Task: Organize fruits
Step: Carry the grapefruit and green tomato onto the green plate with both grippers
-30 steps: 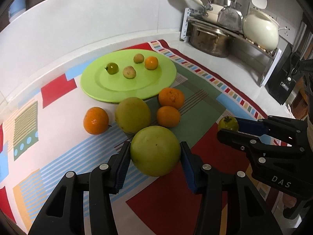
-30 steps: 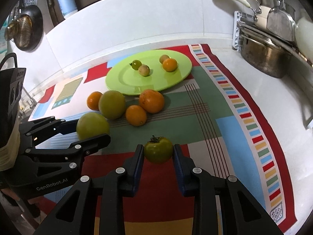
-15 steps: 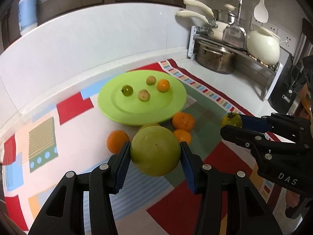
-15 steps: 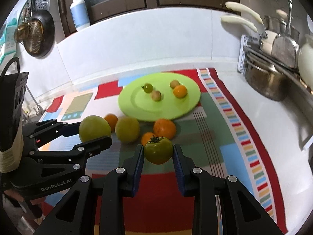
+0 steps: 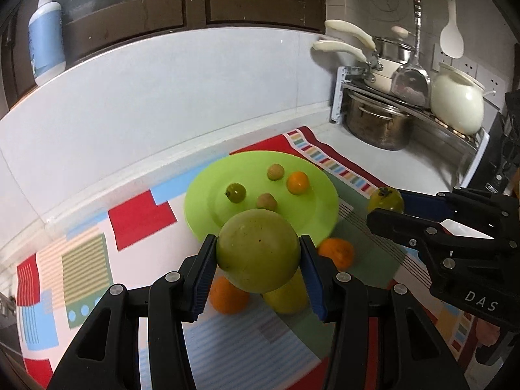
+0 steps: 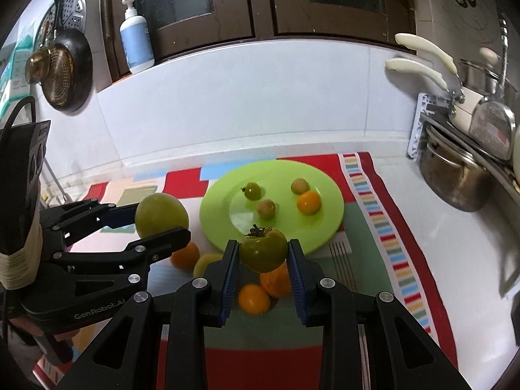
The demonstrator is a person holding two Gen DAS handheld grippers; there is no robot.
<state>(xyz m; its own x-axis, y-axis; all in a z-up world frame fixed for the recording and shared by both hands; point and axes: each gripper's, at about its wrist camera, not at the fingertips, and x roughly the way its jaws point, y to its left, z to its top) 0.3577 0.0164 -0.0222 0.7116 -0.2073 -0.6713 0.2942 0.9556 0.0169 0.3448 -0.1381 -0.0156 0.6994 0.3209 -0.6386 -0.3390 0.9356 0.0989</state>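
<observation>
From the left wrist, oranges (image 5: 336, 252) lie on the mat (image 5: 143, 214) before the green plate (image 5: 321, 214); the left gripper (image 5: 258, 255) clamps a large green fruit (image 5: 256, 253). From the right wrist, the right gripper (image 6: 262, 255) clamps a green tomato (image 6: 263, 248) over the plate's near rim.

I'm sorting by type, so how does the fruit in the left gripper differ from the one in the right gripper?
The round fruit in the left gripper is bigger, paler yellow-green, and shows no stem. The green tomato in the right gripper is smaller, darker, and has a leafy stem on top. Both are held in the air near the green plate.
</observation>
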